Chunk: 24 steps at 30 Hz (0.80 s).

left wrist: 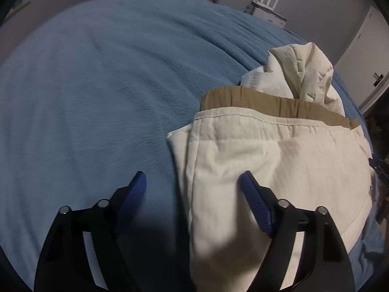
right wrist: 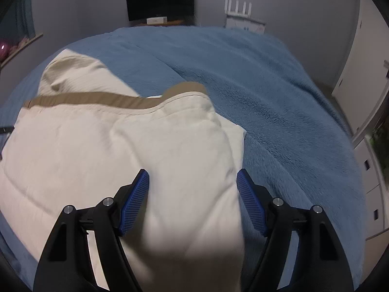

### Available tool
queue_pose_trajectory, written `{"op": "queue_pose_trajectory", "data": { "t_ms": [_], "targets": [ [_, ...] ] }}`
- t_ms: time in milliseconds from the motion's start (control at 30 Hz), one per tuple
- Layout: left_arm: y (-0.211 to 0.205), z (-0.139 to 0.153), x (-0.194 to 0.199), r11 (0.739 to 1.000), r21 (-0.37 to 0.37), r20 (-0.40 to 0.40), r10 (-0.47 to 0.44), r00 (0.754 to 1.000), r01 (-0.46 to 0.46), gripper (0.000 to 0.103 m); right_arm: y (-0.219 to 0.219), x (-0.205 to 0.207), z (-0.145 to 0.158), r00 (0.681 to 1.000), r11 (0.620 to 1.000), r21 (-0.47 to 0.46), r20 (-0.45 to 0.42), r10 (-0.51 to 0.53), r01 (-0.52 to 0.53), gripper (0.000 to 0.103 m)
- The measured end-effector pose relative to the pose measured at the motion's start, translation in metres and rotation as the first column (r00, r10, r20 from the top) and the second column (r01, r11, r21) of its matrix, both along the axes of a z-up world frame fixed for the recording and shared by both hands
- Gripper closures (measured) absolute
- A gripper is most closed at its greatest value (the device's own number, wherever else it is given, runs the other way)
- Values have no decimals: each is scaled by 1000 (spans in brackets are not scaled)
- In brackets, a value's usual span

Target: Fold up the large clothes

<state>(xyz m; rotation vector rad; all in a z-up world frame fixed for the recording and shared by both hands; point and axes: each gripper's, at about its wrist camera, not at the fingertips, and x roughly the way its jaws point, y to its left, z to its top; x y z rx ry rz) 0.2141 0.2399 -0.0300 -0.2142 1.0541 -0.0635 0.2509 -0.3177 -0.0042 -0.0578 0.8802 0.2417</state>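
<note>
The cream garment (left wrist: 279,170) with its tan waistband (left wrist: 267,103) lies folded on the blue blanket (left wrist: 97,97). Your left gripper (left wrist: 194,182) and right gripper (right wrist: 193,178) both hover above it, jaws apart, gripping nothing.

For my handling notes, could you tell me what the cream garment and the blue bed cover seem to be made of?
Cream garment: probably matte woven cotton or similar, with soft creases and a stitched hem; its tan waistband looks gathered, likely elastic. Blue bed cover: seemingly plush fleece, with a fuzzy, brushed nap.
</note>
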Motion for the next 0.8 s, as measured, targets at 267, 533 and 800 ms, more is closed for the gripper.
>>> {"op": "queue_pose_trajectory", "data": {
  "t_ms": [267, 533, 800],
  "targets": [
    [7, -23, 4, 987, -126, 16, -99, 995, 100, 41, -23, 25, -22, 993, 987, 159, -103, 55, -38, 32],
    [36, -38, -8, 941, -293, 39, -164, 986, 168, 48, -59, 29, -33, 975, 933, 360, -197, 104, -27, 33],
    [45, -48, 3, 905, -375, 84, -182, 980, 201, 49, -77, 52, -57, 949, 842, 539, -265, 169, 1, 34]
  ]
}}
